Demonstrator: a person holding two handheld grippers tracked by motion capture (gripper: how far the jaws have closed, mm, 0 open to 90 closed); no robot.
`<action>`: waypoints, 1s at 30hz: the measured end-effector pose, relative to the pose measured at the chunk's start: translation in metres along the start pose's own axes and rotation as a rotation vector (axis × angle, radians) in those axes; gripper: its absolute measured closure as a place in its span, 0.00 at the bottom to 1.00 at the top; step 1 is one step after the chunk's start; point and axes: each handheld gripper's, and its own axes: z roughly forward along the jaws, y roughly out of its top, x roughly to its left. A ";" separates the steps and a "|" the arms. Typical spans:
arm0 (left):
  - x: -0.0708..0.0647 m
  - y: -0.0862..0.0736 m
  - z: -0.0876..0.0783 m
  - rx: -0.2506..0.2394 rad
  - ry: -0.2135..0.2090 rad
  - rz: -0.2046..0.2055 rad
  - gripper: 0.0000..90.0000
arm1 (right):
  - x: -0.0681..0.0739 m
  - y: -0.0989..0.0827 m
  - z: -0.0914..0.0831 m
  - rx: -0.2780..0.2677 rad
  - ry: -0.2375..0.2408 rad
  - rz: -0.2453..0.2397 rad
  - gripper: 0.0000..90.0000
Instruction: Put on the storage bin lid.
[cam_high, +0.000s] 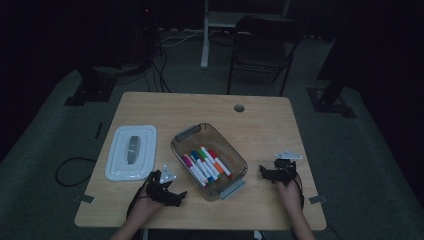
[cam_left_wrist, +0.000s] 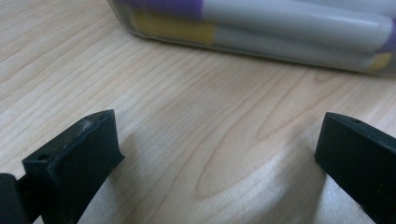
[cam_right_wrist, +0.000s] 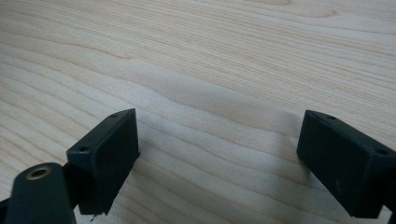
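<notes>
Centrally on the pale wooden tabletop (cam_high: 260, 120): clear plastic bin (cam_high: 235, 159) of coloured markers (cam_high: 206, 165), no legible print. Left tongs (cam_high: 181, 196) and right tongs (cam_high: 262, 170) flank it, both spread wide, empty.

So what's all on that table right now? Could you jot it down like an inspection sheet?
Surface: wooden table, grommet hole near the far edge.
Job's things: clear container holding coloured markers; white lid lying beside it.
Clutter: nothing seen.
Grippers: left gripper open, resting near the container; right gripper open over bare wood.
Cables: black cable on the floor, more by the far stands.
Surroundings: dark room, folding chair behind the table.
</notes>
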 end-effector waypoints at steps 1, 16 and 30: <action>0.000 0.000 0.000 0.000 0.000 0.000 0.01 | 0.000 0.000 0.000 0.000 0.000 0.000 0.14; 0.028 -0.005 -0.034 0.008 0.094 -0.105 0.01 | 0.013 0.003 0.003 0.000 0.059 -0.058 0.14; 0.076 -0.005 -0.063 -0.077 0.223 -0.180 0.01 | 0.019 0.010 0.009 0.001 0.111 -0.068 0.14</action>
